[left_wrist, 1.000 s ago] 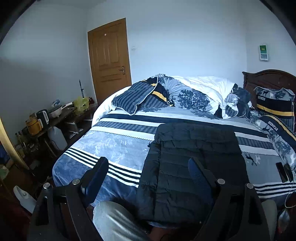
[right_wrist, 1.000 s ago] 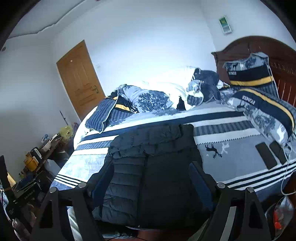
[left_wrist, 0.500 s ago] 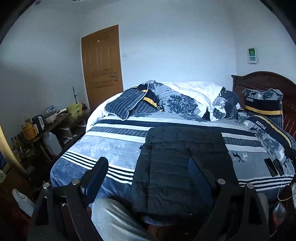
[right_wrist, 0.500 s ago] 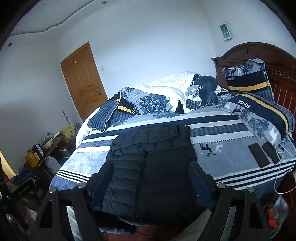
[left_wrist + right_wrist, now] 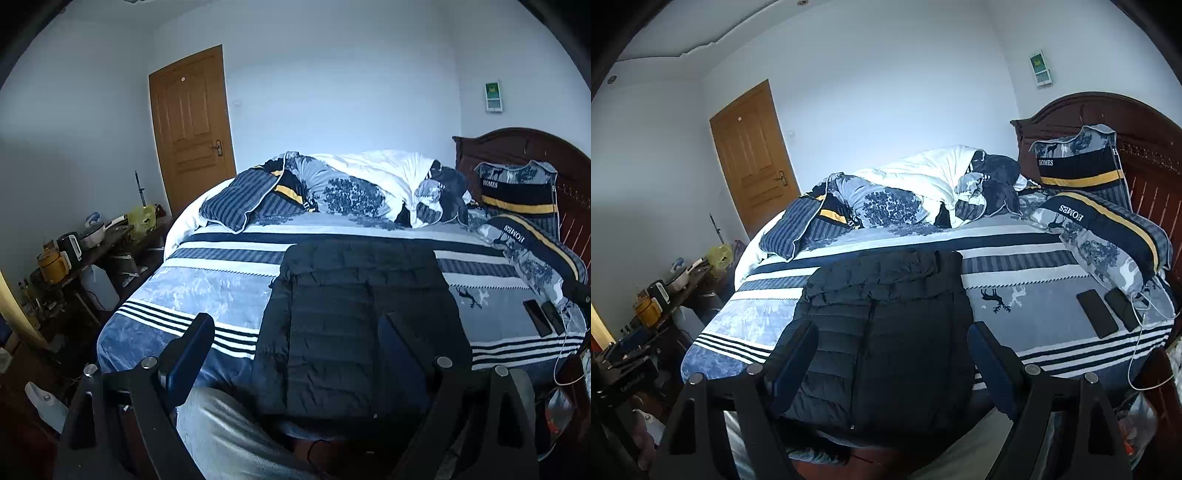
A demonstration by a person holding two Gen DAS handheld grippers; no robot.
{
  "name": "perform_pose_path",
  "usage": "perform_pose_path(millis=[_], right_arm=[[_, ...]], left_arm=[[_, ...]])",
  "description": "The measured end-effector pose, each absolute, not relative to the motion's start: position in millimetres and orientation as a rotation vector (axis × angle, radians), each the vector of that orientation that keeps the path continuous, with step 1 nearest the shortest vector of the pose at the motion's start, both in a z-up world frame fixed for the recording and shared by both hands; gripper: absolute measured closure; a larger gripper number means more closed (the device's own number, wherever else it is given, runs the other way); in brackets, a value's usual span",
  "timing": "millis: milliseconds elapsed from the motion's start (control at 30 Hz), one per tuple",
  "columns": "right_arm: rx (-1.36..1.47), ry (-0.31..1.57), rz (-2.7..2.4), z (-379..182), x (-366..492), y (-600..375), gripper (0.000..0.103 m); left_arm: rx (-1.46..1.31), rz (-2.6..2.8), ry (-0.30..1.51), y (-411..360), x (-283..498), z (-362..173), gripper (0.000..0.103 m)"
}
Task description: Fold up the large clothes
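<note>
A black quilted puffer jacket (image 5: 354,317) (image 5: 886,332) lies flat on the near half of the bed, its hem hanging over the near edge. My left gripper (image 5: 295,343) is open in the air, held back from the bed, with nothing between its blue pads. My right gripper (image 5: 890,350) is open too, above the jacket's near end, not touching it. The person's grey trouser leg (image 5: 229,435) shows below the left gripper.
The striped blue blanket (image 5: 207,295) covers the bed. A heap of quilt and pillows (image 5: 923,192) lies at the far side. Two phones (image 5: 1108,310) with a cable rest at the right edge. A cluttered side table (image 5: 74,251) stands left.
Both grippers have drawn back from the bed, so the jacket and bed look smaller and more of the room shows. The jacket has not moved. Both grippers stay open.
</note>
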State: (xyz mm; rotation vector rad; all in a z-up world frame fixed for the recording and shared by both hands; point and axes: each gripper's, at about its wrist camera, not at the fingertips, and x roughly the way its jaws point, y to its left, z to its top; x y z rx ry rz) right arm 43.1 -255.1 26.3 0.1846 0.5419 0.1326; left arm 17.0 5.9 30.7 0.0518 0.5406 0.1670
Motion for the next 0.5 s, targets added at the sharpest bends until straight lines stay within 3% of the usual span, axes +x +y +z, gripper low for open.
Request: perform_pose_path(millis=[500], right_arm=[[0.189,0.565,0.13,21.4,45.4,-252.5,0.018]], left_arm=[[0.056,0.17,0.549,4.6,14.0,29.7,0.013]])
